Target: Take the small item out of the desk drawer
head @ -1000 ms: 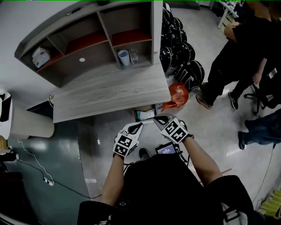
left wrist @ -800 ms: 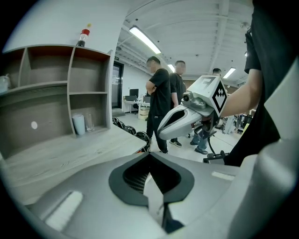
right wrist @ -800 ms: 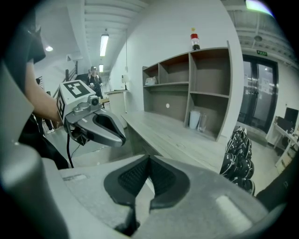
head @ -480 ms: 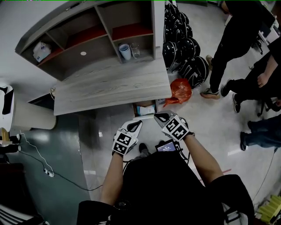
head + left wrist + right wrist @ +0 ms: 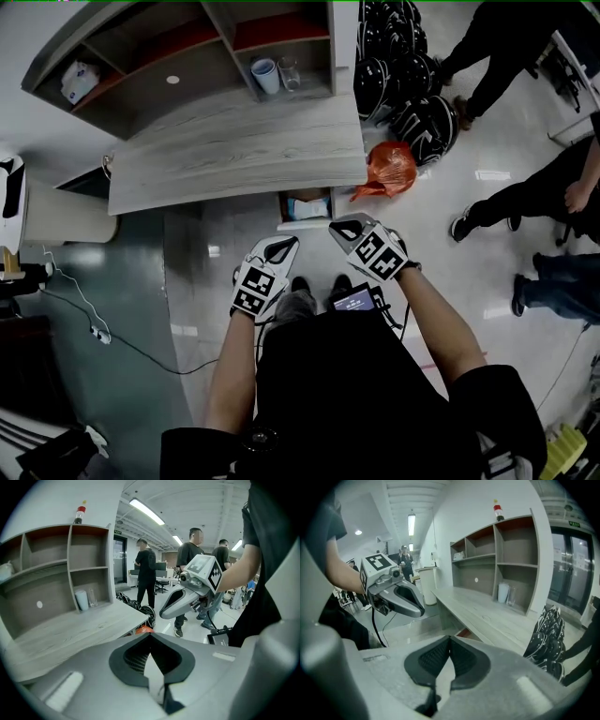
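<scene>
Since a second ago the surface (image 5: 234, 150) has slid up the head view and more of the open drawer (image 5: 291, 221) under its front edge shows; the people on the right have shifted too. Your elbows are bent and both forearms reach forward from your body, the grippers side by side and well above the floor. The left gripper (image 5: 280, 247) points forward and a little right, and the right gripper (image 5: 346, 230) forward and a little left, so both noses lean toward the drawer.

Each gripper's jaws are pressed together with nothing between them. The small item (image 5: 309, 207), light blue and white and too small to identify, lies inside the drawer. It is just ahead of both grippers, roughly between their two noses, and neither touches it or the drawer. An orange bag (image 5: 389, 167) sits on the floor just right of the drawer.
</scene>
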Tool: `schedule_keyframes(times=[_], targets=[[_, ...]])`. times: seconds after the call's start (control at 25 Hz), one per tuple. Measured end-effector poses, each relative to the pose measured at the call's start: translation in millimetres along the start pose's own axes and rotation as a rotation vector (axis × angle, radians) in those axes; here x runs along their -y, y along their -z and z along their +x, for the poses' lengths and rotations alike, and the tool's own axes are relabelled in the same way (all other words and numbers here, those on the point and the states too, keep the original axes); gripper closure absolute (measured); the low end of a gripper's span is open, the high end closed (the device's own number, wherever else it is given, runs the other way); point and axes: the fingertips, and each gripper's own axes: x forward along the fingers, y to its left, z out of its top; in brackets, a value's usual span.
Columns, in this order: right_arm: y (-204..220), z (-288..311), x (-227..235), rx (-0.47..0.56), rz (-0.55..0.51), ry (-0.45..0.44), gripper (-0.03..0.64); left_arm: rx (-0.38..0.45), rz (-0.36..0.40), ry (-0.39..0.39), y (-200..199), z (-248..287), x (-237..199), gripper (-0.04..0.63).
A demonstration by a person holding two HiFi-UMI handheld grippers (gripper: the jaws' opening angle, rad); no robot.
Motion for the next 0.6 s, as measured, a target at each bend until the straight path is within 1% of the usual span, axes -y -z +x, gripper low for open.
schedule_keyframes(times=[0.12, 0.28, 0.48, 0.6], targets=[[8.7, 7.0, 5.0, -0.017, -0.021, -0.018, 0.614, -0.015, 0.008, -0.018, 1.5, 2.2, -6.0, 0.592], [12.6, 17.5, 11.3, -0.057, -0.073, -0.032, 0.614, -0.020, -0.007, -0.035, 5.1, 7.3, -17.7, 0.592], [22.5, 42.1, 22.1, -0.118, -0.142, -0.029, 0.614, -0.014, -0.025, -0.037, 14.2, 21.8, -32.3, 0.592], [28.7, 62.7, 24.8, -0.157, -0.204, -0.021, 0.612, -0.021, -0.014, -0.028, 24.3, 29.3, -42.5, 0.592]])
